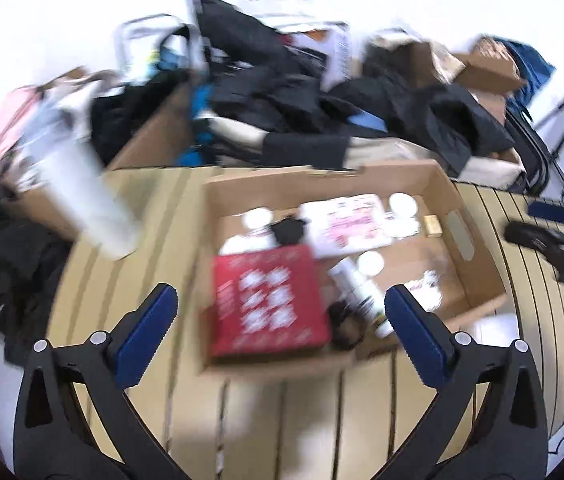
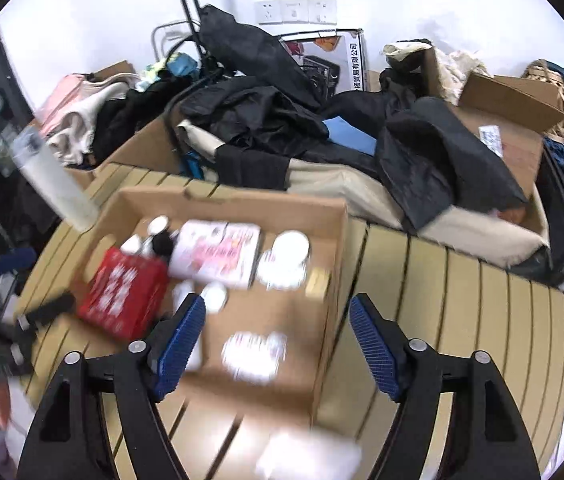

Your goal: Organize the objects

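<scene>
An open cardboard box (image 1: 458,200) (image 2: 334,272) sits on the slatted wooden table. In it lie a red box (image 1: 267,300) (image 2: 123,294), a pink and white box (image 1: 348,220) (image 2: 217,252), a white bottle (image 1: 362,292), several white round lids (image 2: 290,246) and a small white packet (image 2: 253,350). My left gripper (image 1: 282,308) is open and empty, above the box's near edge. My right gripper (image 2: 275,324) is open and empty over the box's right half. Both views are blurred.
A tall translucent bottle (image 1: 81,188) (image 2: 55,178) stands left of the box. Dark clothes (image 2: 265,116), bags and cardboard boxes (image 2: 510,96) pile up behind the table. The other gripper shows at the right in the left wrist view (image 1: 554,240). A white thing (image 2: 306,456) lies at the near table edge.
</scene>
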Motion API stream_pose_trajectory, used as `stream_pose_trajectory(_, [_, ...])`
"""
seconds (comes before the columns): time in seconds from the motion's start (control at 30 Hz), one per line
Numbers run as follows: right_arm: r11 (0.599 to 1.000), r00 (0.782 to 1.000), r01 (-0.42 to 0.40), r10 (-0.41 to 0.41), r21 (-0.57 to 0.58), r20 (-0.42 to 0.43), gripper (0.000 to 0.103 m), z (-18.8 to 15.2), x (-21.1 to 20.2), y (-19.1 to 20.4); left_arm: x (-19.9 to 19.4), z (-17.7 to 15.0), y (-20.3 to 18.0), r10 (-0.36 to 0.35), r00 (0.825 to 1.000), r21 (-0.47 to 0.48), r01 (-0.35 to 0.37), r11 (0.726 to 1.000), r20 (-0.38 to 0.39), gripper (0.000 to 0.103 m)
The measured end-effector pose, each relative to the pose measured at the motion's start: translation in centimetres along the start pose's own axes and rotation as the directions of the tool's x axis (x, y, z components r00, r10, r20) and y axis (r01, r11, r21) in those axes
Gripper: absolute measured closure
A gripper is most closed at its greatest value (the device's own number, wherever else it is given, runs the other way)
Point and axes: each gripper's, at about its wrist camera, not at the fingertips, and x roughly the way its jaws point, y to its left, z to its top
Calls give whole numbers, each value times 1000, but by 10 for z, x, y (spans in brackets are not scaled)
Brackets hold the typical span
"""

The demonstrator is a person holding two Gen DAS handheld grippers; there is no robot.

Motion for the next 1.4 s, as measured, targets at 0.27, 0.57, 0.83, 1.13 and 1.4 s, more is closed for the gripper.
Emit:
stream_pose_trajectory(0.27, [997,996,-66,68,-31,49,21,-82,-95,29,-98,-70,23,94,994,-66,-91,994,53,0])
stream_pose_trajectory(0.57, [979,970,-194,201,-63,136,21,-248,-177,65,-179,-233,-12,-8,998,-115,15,993,63,0])
stream_pose_trajectory(0.83, [983,983,-175,172,48,60,21,-312,-159,49,-182,-257,-34,32,998,-95,-27,995,47,0])
stream_pose_trajectory(1.13, [977,985,-147,131,156,108,22,-308,-150,19,-161,-248,-58,-38,998,-34,40,999,50,0])
stream_pose_trajectory(1.4, [955,983,-143,106,259,152,34,-295,-122,-23,-85,-189,-101,-217,976,-19,217,976,14,1])
